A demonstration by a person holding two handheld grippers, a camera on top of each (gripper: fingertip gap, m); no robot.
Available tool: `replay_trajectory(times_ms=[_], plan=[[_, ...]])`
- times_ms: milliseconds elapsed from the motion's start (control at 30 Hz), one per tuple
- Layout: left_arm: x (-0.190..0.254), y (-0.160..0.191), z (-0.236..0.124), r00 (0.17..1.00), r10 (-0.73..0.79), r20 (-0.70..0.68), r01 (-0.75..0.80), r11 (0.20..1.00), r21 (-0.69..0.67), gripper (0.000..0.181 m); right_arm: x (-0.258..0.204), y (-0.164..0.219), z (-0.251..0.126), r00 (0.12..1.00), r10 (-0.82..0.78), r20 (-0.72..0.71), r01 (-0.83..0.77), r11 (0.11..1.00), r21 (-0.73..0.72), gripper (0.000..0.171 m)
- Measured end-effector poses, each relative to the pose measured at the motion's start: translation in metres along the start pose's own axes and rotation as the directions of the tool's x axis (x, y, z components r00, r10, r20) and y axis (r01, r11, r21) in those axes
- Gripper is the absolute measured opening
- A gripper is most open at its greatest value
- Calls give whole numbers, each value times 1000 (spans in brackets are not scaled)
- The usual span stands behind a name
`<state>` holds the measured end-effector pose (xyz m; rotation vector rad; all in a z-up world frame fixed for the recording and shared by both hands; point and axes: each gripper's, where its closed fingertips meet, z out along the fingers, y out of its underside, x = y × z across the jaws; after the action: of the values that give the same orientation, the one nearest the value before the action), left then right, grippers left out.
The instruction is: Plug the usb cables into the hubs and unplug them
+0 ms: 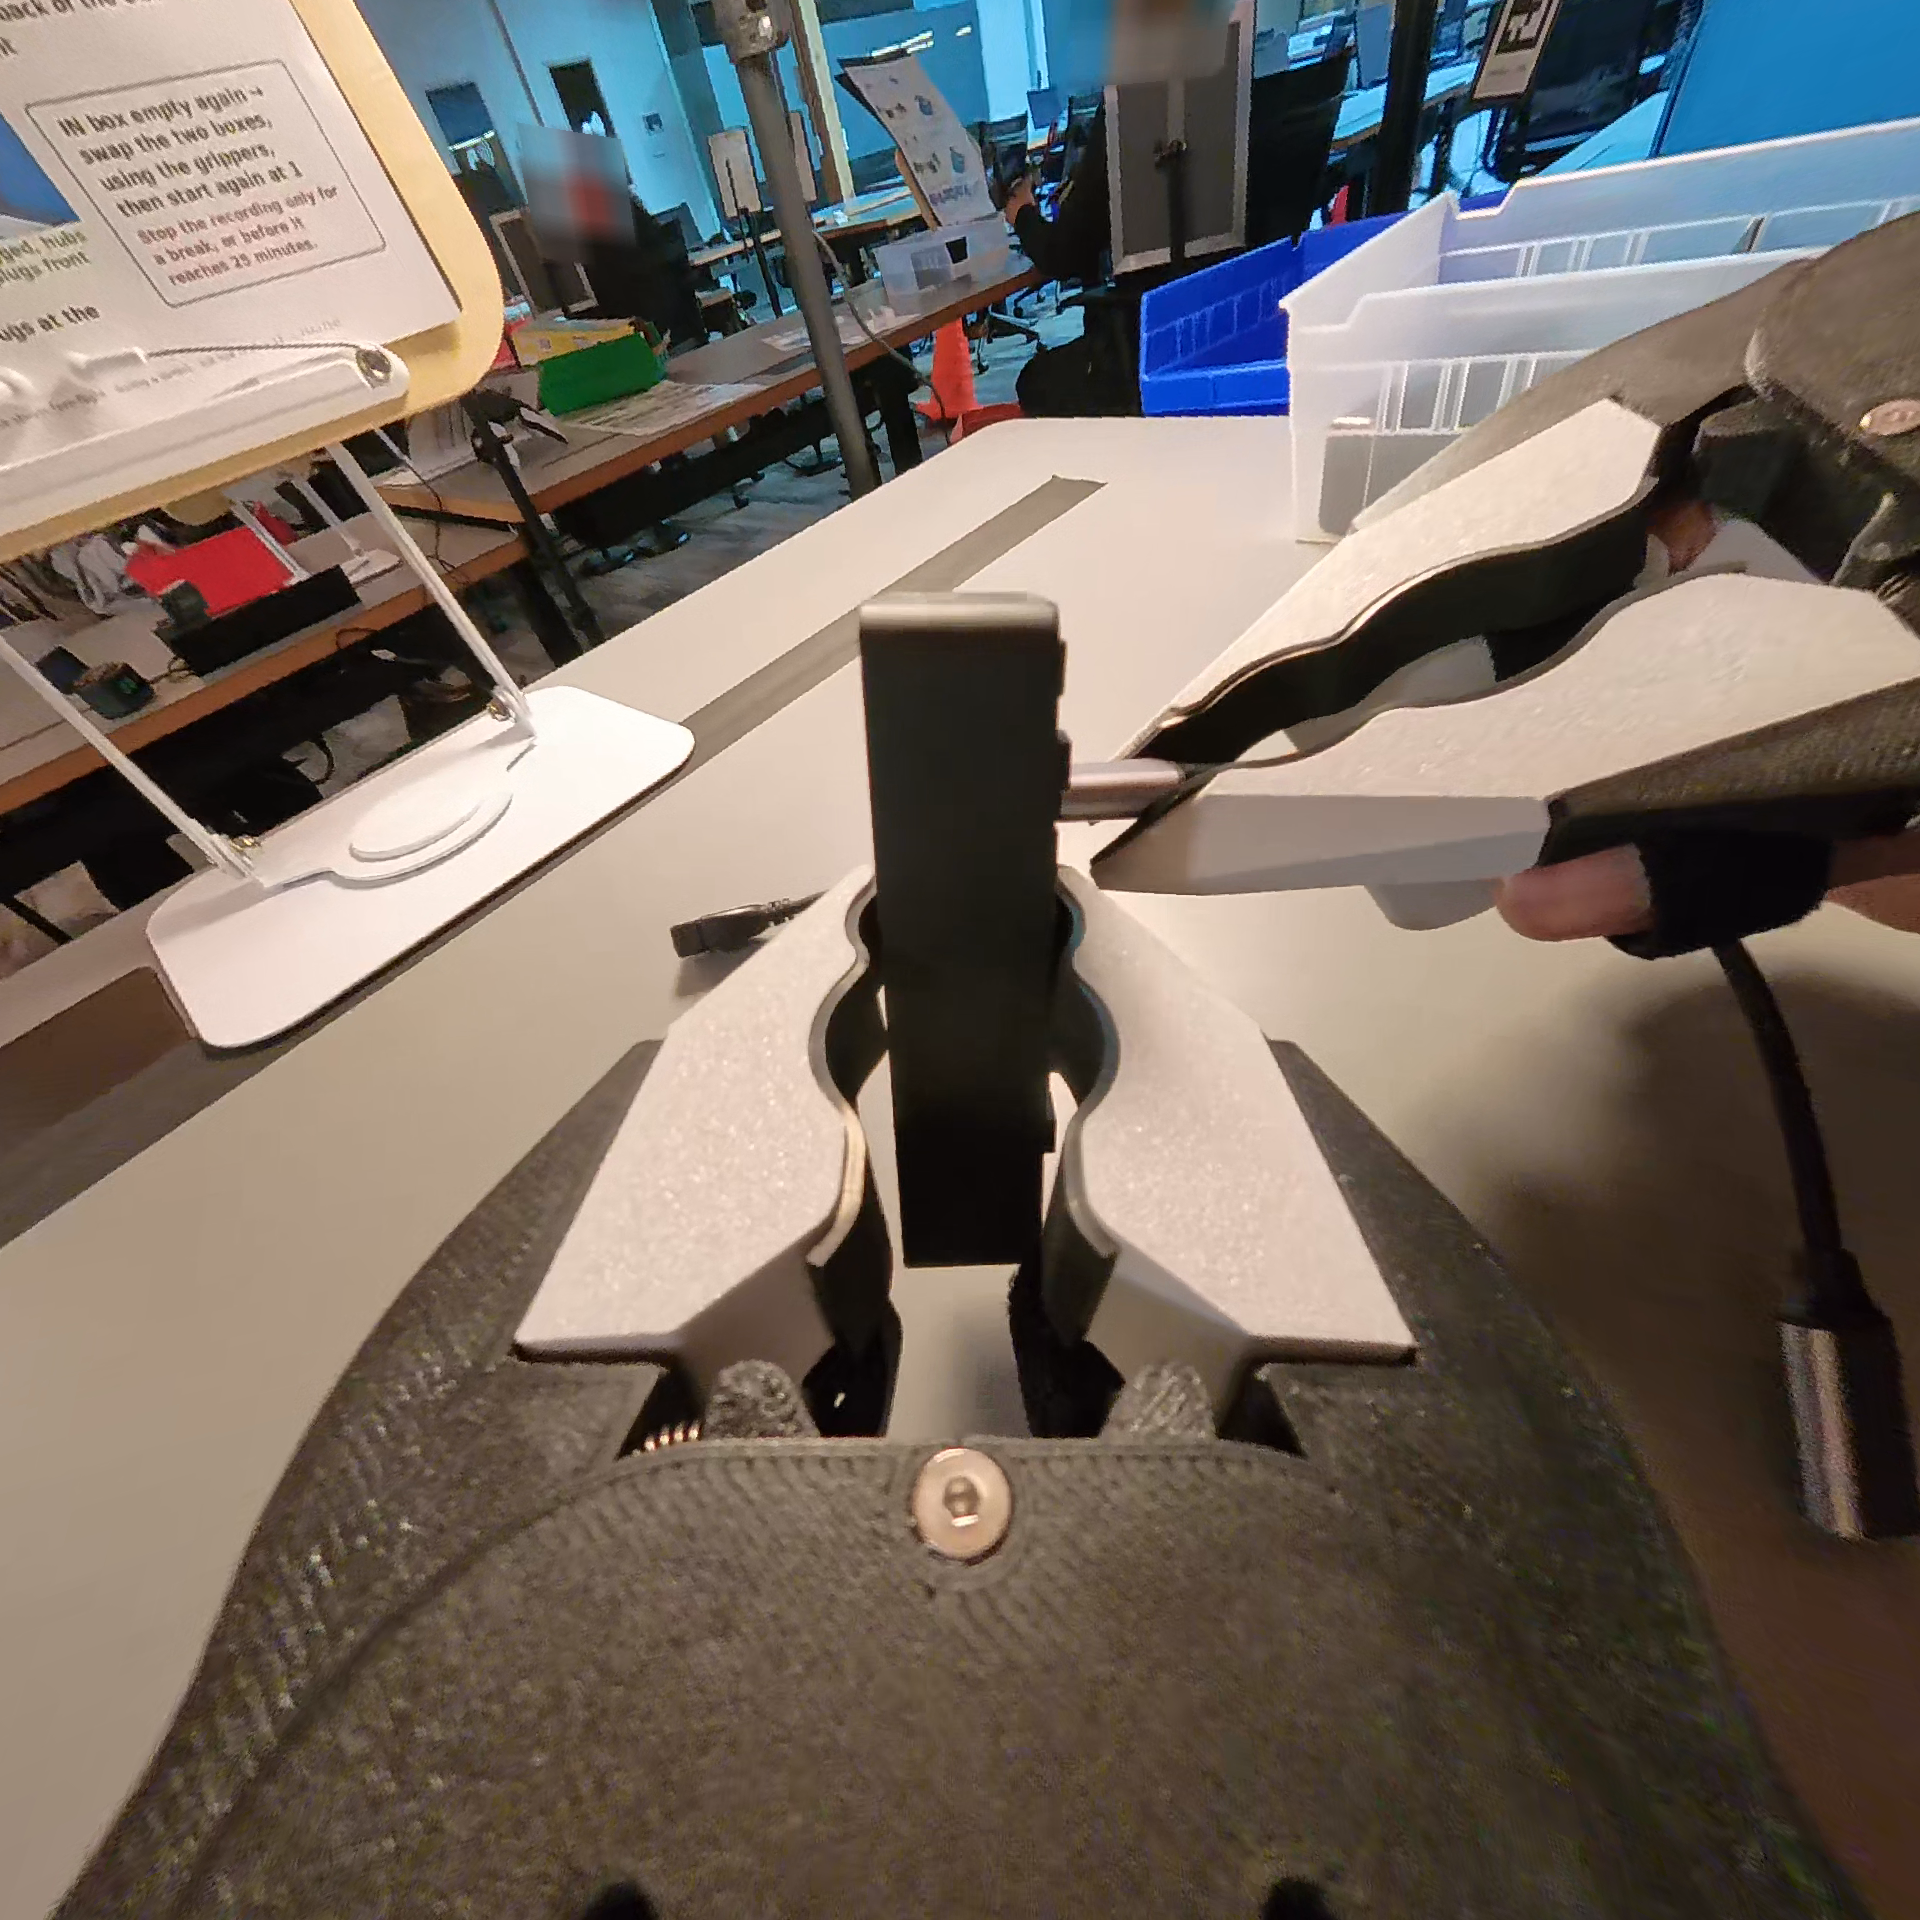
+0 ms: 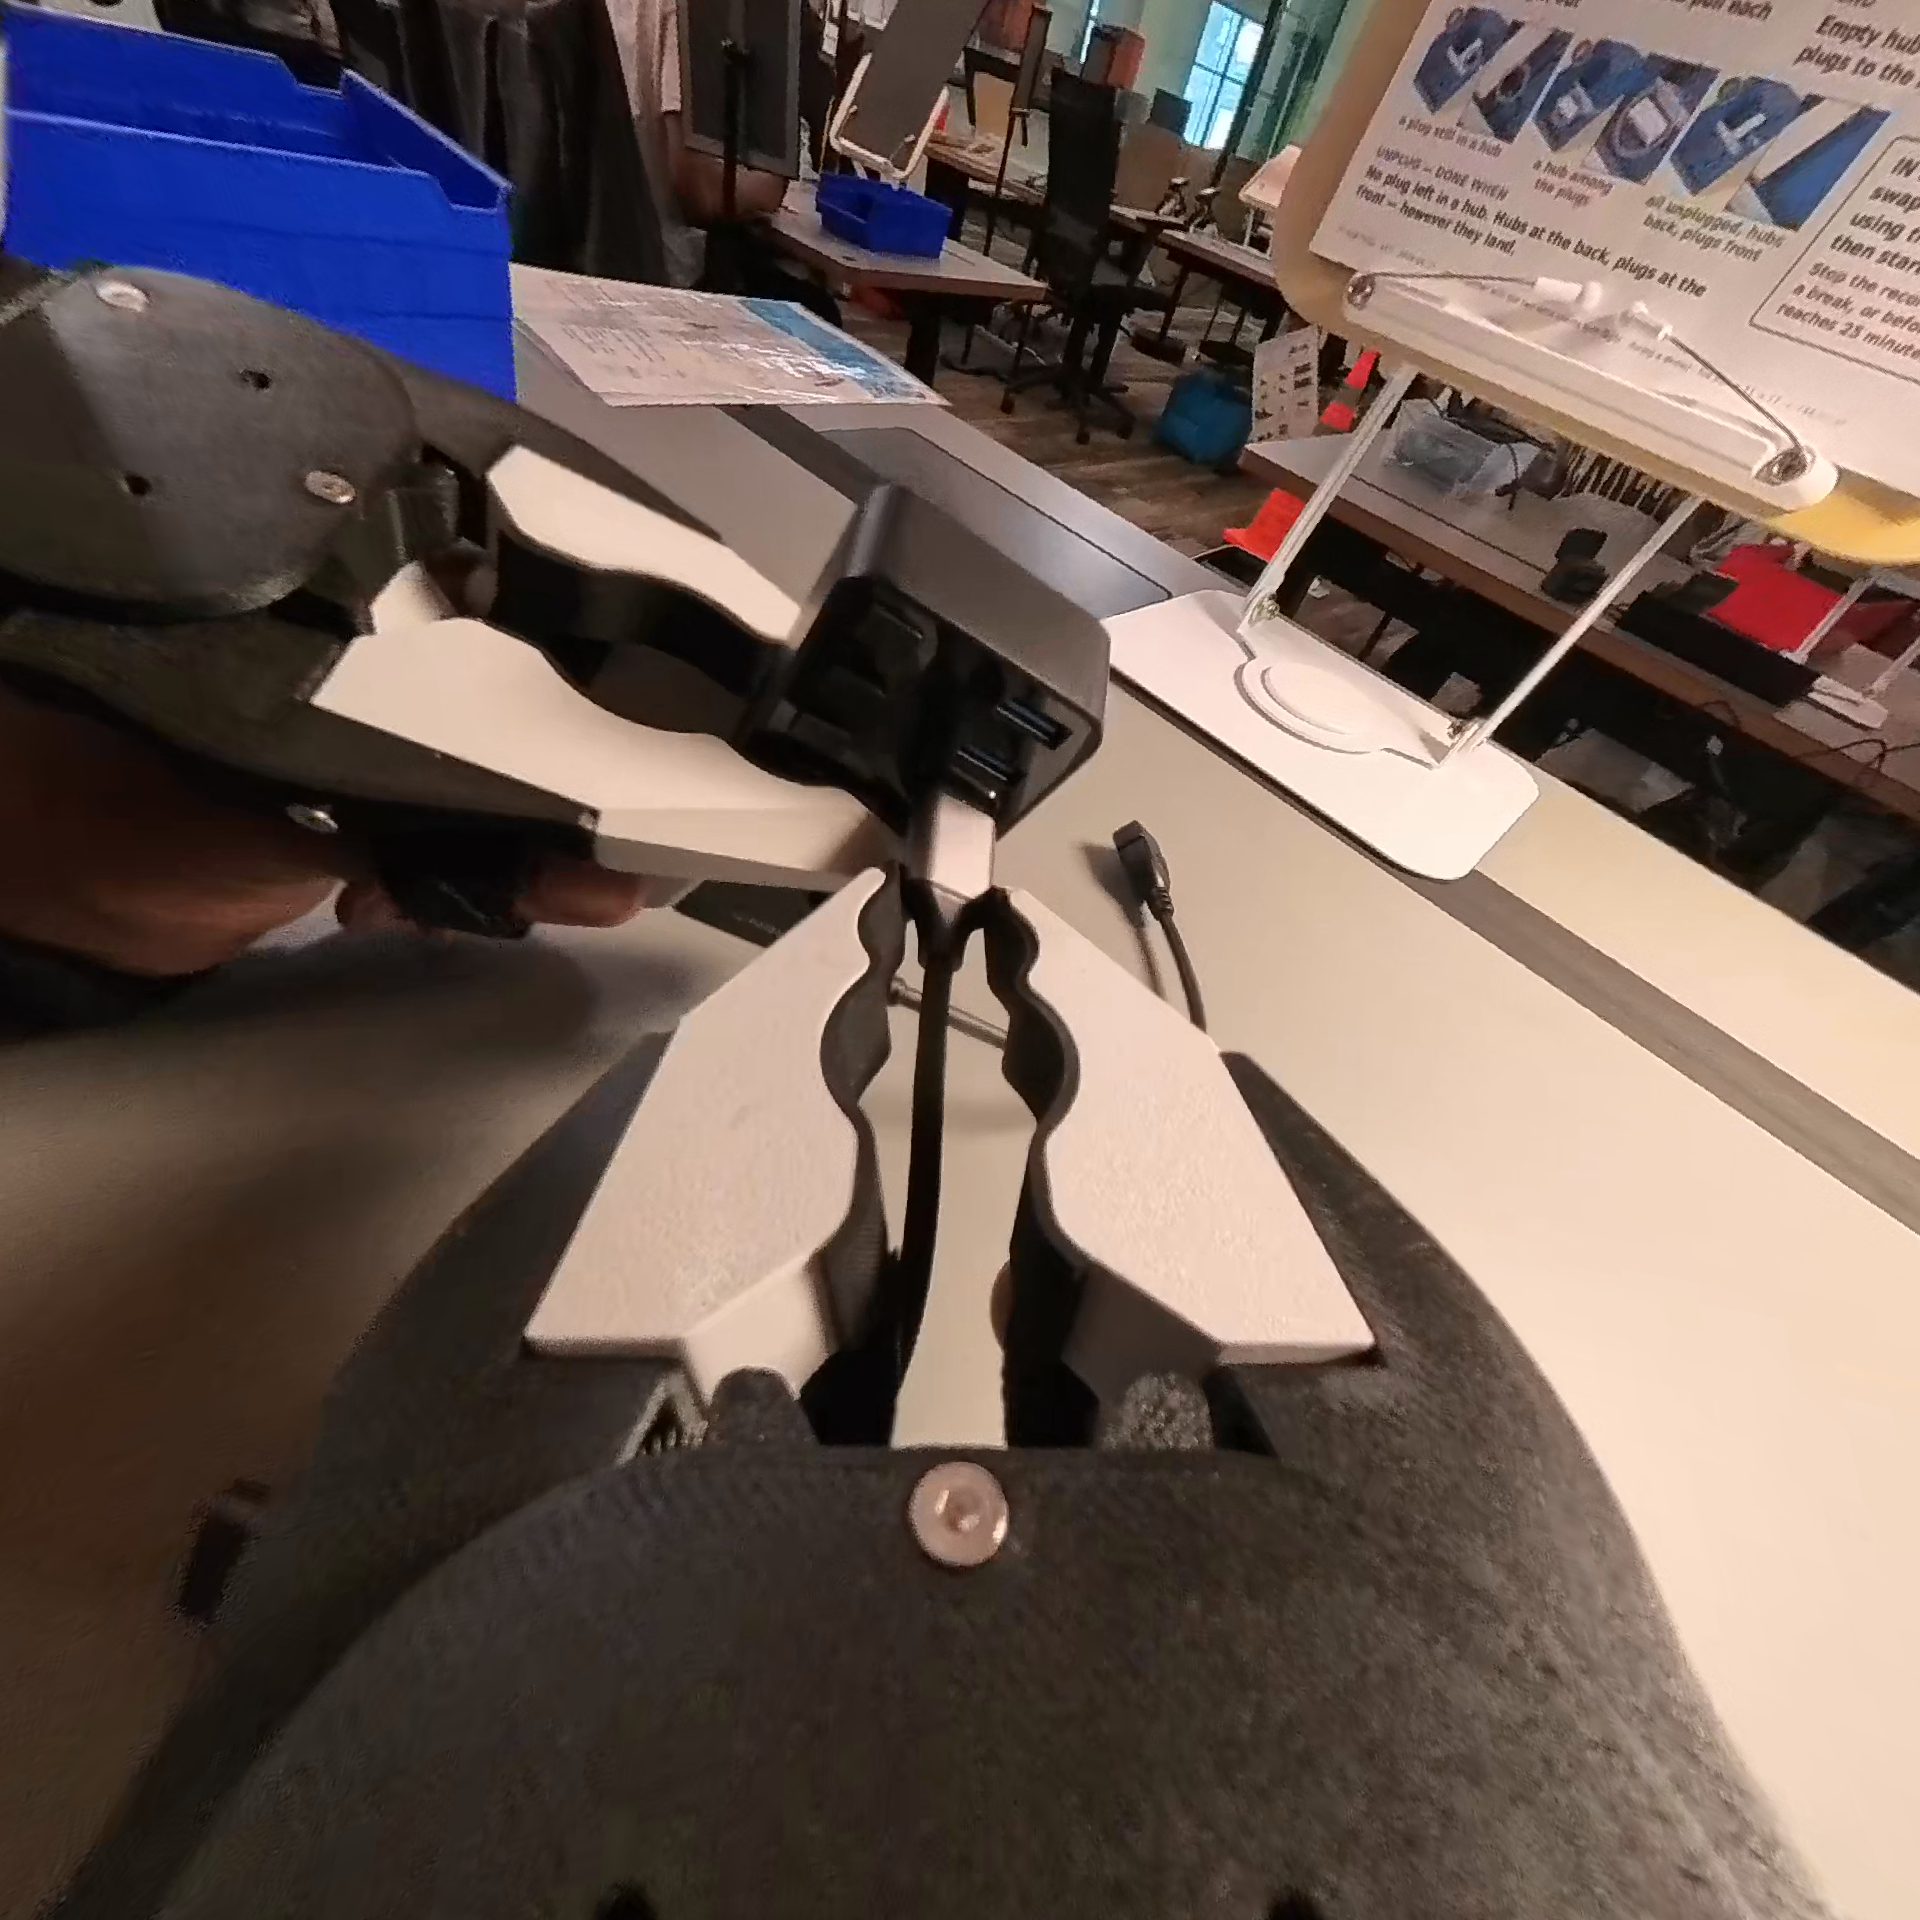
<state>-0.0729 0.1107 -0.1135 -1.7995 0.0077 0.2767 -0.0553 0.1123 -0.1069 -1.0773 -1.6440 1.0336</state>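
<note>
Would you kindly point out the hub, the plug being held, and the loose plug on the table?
Hub (image 1: 961, 883): left wrist view, its dark top face.
Held plug (image 2: 958, 847): right wrist view, its metal shell.
Loose plug (image 2: 1143, 854): right wrist view, its black body.

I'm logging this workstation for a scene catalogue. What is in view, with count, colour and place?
USB hub: one, black, held above the table by the left gripper.
USB plug: one, silver, at the hub's port side, in the right gripper's tips.
Cable: one, black, running from the plug back between the right fingers.
Loose connector: one, black, lying on the table.
Document stand: one, white base, holding an instruction sheet, at the table's far side.
Bins: one blue, one white, at the table's far end.
Table: one, grey.
Left gripper: grey fingers.
Right gripper: grey fingers.
</note>
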Motion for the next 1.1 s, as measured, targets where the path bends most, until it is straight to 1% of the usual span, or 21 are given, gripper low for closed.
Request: replay_trajectory(times_ms=[100,167,233,300,333,367,400,433,467,500,533,633,767,867,933,1033,1100], plan=[[0,-6,-2,1000,1,-12,0,999,33,29,-1,-6,-4,1000,-11,2,10,1000,23,15],[0,-11,-5,1000,16,3,-16,999,46,29,-1,-7,-5,999,-11,52,8,999,51,15],[-2,-11,-5,999,39,19,-40,999,33,29,-1,-4,-3,996,49,78,-52,998,39,15],[-5,-10,-4,1000,13,7,-14,999,39,29,-3,-6,-3,997,74,33,-74,997,21,15],[-16,-8,-6,998,-4,64,2,999,36,29,-10,-11,-6,998,49,39,-50,998,37,14],[-37,-4,-10,992,-40,119,37,999,27,29,-24,-20,-12,995,9,104,-18,996,88,14],[-58,-3,-18,983,-117,144,111,992,52,29,-21,-21,-15,998,-17,65,11,996,91,14],[-78,-4,-29,973,-153,173,140,987,82,29,-8,-18,-15,1000,-27,-2,27,997,75,14],[-93,-6,-39,967,-146,208,130,987,91,29,6,-17,-16,999,19,-31,-17,997,75,14],[-103,-8,-47,961,-150,232,128,986,104,29,17,-14,-16,996,86,-26,-84,994,70,14],[-106,-12,-53,959,-167,228,140,982,130,29,24,-11,-16,992,127,-10,-126,990,70,14],[-100,-12,-53,961,-219,171,192,968,160,28,36,-1,-15,991,132,-17,-130,990,54,14],[-77,0,-35,979,-168,119,153,981,120,29,44,-10,-24,994,99,-41,-96,993,74,14],[-66,5,-27,988,-113,104,104,991,89,29,57,-31,-46,993,87,-82,-77,990,123,14],[-64,7,-26,991,-86,106,77,994,81,29,72,-46,-68,988,84,-132,-63,986,155,15],[-63,10,-25,991,-94,99,87,994,73,29,101,-67,-114,970,52,-236,-9,984,178,15],[-62,11,-24,991,-96,93,89,994,68,29,127,-80,-152,947,4,-320,52,985,166,14]])
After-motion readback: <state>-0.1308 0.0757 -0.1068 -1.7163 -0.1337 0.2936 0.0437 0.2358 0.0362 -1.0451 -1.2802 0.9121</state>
